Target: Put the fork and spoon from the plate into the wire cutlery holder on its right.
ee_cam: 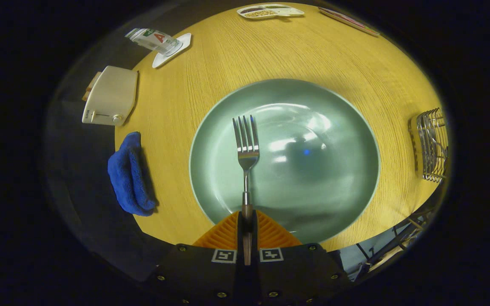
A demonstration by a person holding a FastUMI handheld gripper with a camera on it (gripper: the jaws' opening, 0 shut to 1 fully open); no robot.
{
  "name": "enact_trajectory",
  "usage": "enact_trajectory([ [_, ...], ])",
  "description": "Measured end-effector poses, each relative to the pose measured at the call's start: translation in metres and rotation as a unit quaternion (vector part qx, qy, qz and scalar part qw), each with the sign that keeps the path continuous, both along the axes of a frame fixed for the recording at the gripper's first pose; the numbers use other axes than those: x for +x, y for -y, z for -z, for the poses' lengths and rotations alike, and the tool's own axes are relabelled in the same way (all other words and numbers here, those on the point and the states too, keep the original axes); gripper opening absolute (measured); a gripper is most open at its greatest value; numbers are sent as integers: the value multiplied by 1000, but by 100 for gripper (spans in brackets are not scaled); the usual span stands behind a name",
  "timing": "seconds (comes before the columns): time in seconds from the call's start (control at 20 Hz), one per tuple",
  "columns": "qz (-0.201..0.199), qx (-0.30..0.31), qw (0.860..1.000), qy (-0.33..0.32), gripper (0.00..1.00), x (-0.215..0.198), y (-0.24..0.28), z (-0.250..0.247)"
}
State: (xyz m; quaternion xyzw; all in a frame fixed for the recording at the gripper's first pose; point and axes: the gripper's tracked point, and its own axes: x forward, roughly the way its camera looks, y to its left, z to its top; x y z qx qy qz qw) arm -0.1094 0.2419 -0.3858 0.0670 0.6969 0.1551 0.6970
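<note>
My gripper (247,221) is shut on the handle of a silver fork (246,146), whose tines point straight ahead over the pale green plate (334,127). The fork looks lifted above the plate's bare, glossy surface. The wire cutlery holder (431,145) stands on the yellow wooden table (236,55) to the right of the plate, with some metal cutlery inside it that I cannot make out clearly.
A blue cloth (130,174) lies at the table's left edge, with a cream toaster (109,97) beyond it. Farther back stand a glass on a white coaster (160,42), a divided snack tray (269,11) and a flat board (347,20).
</note>
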Motion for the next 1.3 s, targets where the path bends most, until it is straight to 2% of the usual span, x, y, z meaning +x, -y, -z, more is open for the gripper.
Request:
enact_trajectory([
  [0.2, 18, 20, 1000, -8, 6, 6, -2, -12],
  [0.65, 62, 50, 997, 17, 5, 32, 22, -56],
  [1.0, 103, 68, 991, 43, 5, 54, 58, -97],
  [1.3, 130, 67, 988, 47, 5, 59, 110, -118],
])
